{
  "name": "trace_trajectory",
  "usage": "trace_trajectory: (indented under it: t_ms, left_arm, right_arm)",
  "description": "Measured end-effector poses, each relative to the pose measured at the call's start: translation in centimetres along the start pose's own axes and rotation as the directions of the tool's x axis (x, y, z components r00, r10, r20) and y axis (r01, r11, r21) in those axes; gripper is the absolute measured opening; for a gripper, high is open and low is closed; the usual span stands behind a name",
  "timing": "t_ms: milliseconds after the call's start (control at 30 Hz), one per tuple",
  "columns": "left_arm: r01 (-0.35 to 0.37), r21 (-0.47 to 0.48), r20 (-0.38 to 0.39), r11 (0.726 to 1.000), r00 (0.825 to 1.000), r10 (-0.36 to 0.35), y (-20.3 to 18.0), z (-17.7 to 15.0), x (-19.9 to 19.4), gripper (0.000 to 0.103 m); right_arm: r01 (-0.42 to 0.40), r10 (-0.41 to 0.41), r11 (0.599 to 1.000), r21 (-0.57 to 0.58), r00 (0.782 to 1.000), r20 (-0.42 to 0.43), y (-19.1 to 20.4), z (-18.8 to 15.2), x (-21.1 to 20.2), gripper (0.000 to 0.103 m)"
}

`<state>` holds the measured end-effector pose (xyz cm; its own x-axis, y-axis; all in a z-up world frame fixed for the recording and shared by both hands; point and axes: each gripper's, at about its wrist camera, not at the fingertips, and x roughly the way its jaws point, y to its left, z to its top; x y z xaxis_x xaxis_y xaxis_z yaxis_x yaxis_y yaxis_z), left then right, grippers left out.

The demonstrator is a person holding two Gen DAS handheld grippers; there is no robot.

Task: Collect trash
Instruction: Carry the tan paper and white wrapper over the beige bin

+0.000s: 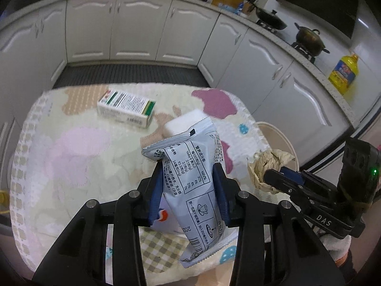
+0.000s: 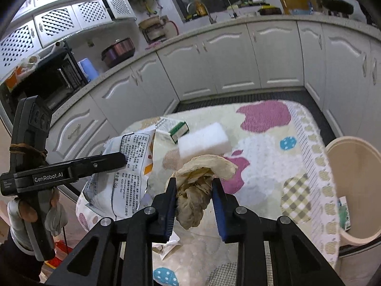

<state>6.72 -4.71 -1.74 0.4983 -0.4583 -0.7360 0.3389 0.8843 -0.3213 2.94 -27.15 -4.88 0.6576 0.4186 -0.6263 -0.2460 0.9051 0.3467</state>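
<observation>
While the left gripper (image 1: 188, 178) pinches the grey sachet wrapper (image 1: 190, 166) and the right gripper (image 2: 194, 190) clamps the crumpled brown paper (image 2: 197, 186), both above the bench (image 1: 78, 147), fingers should keep squeezing until over the beige bin (image 2: 357, 166).

Bare cloth (image 1: 78, 157) left; box (image 1: 126, 108), white block (image 2: 204, 141) ahead.

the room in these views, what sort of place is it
Most likely a home kitchen. White base cabinets run under a worktop along the walls, a pot sits on a gas burner, and a yellow bottle of cooking oil stands on the counter. The work happens at a small table under a patterned cloth.
</observation>
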Motion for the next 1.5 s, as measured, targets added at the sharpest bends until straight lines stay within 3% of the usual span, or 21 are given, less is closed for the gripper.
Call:
trace_trajectory:
  t_ms: [733,1500]
  left_arm:
    - [0.023,0.147,0.034,0.989,0.999,-0.028,-8.6,1.6,1.6,0.038]
    - [0.077,0.276,-0.023,0.958,0.997,-0.074,-18.7,3.3,8.4,0.038]
  right_arm:
    - [0.115,-0.116,0.993,0.020,0.989,0.090,-3.7,0.8,-5.8,0.027]
    - [0.276,-0.294,0.947,0.163,0.951,0.096,-13.8,-0.6,-10.5,0.027]
